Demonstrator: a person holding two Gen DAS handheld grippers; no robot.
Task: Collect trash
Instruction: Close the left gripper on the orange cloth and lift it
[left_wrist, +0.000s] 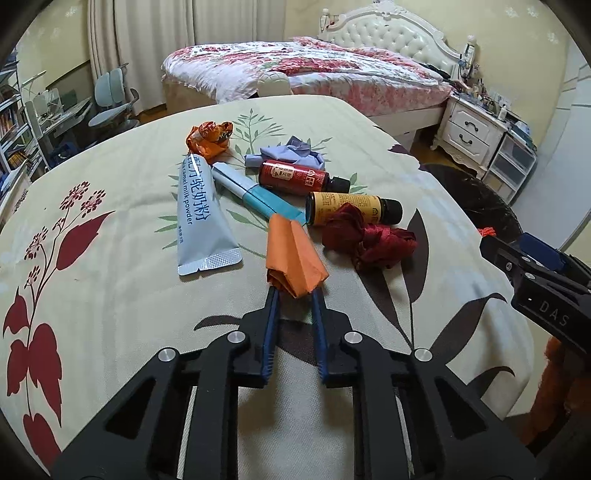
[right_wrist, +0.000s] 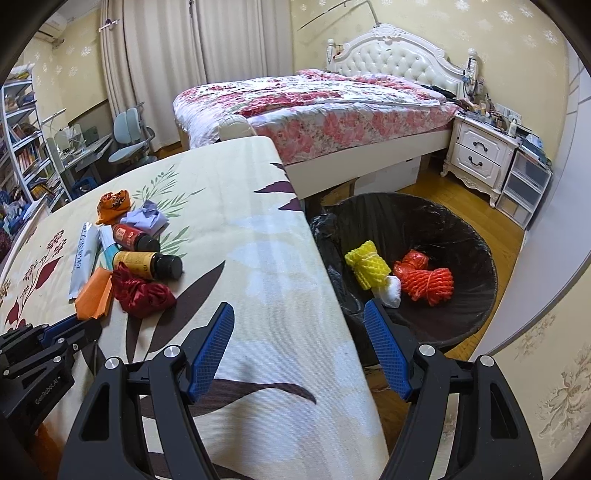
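The left gripper (left_wrist: 294, 291) has its jaws narrow, and they pinch the near end of the folded orange paper (left_wrist: 293, 254), which lies on the table (left_wrist: 110, 280) in front of the other trash. Only the left wrist view shows this grip from close; there the silver sachet (left_wrist: 201, 214) and the red cloth ball (left_wrist: 364, 240) lie on either side of the paper, with the yellow bottle (left_wrist: 351, 208) behind. The right gripper (right_wrist: 299, 347) stands wide and holds nothing, over the table edge. Only the right wrist view looks into the black trash bin (right_wrist: 476, 236) on the floor beside the table, where yellow foam net (right_wrist: 365, 264) and orange foam net (right_wrist: 428, 282) lie.
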